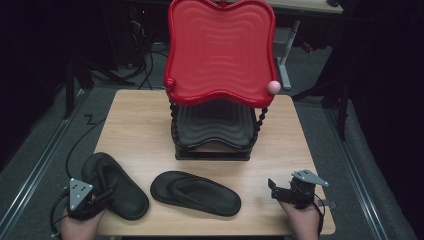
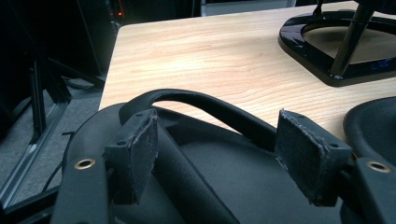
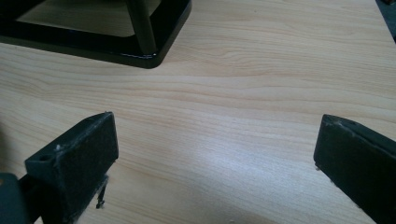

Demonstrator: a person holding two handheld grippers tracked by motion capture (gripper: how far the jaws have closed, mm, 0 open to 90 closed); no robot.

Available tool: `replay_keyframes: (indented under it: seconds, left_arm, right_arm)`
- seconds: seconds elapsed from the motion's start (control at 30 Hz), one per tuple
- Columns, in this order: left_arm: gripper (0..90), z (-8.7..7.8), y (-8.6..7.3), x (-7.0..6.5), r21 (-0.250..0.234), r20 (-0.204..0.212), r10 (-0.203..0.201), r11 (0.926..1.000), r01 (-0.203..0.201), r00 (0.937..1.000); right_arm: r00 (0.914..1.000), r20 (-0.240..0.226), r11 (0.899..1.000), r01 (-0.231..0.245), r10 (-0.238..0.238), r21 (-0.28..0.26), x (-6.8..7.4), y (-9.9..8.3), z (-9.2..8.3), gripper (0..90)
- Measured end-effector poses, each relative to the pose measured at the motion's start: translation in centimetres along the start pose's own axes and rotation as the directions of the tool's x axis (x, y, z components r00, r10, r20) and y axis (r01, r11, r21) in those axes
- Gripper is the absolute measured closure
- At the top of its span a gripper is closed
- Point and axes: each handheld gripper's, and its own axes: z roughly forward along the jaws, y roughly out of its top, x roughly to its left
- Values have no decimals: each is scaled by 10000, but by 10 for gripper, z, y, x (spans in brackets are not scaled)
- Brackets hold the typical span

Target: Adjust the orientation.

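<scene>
While your left gripper sits at the near left corner of the table, its jaws stand spread and clench nothing; in the left gripper view the pads flank the strap of the left sandal without pressing on it. That sandal lies well to the near left of the two-tier stand, its outer side overhanging the table's left edge, so you have little room on that side. It is matte black with a thick sole and a smooth toe strap. Its long axis runs diagonally, from the far left end toward the near end, which points at the second sandal. That second sandal, the same black kind, lies just in front of the stand, its long axis nearly parallel to the near edge, tilted slightly. Bare wood lies between the sandals and the stand's black base. Your right gripper hovers near the front right of the stand, over open wood, jaws released and wide apart with nothing between them. Above the stand's dark lower tray, the red tray overhangs the table's far half.
</scene>
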Motion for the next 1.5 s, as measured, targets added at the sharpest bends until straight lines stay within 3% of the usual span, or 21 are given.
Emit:
replay_keyframes:
  seconds: [0.23,0.67,0.87,1.07,1.2,1.3,1.5]
  left_arm:
    - [307,-5,-2,0,196,-313,-118,9997,124,9994]
    - [321,-2,-12,-5,1104,-660,-305,9932,377,9974]
    - [418,3,-18,-5,1671,-658,-321,9850,427,9973]
    - [474,3,-18,-4,1612,-741,-480,9851,594,9961]
    - [590,2,-17,-6,1542,-1002,-298,9870,451,9945]
    - [658,1,-16,-3,1407,-1033,-461,9882,605,9936]
    - [745,1,-15,-3,1269,-903,-267,9912,381,9956]
  right_arm:
    - [9998,-42,9995,189,-191,-267,6,3,2,0]
    - [9998,-181,10000,24,-22,67,6,2,12,12]
    - [9997,-235,10000,44,-42,73,7,2,12,19]
    - [9997,-234,10000,17,-15,54,7,2,11,23]
    - [9997,-241,10000,-9,11,86,6,0,12,29]
    - [9997,-251,9999,-13,16,128,6,0,13,33]
    - [9996,-286,9999,-47,51,154,6,-1,13,42]
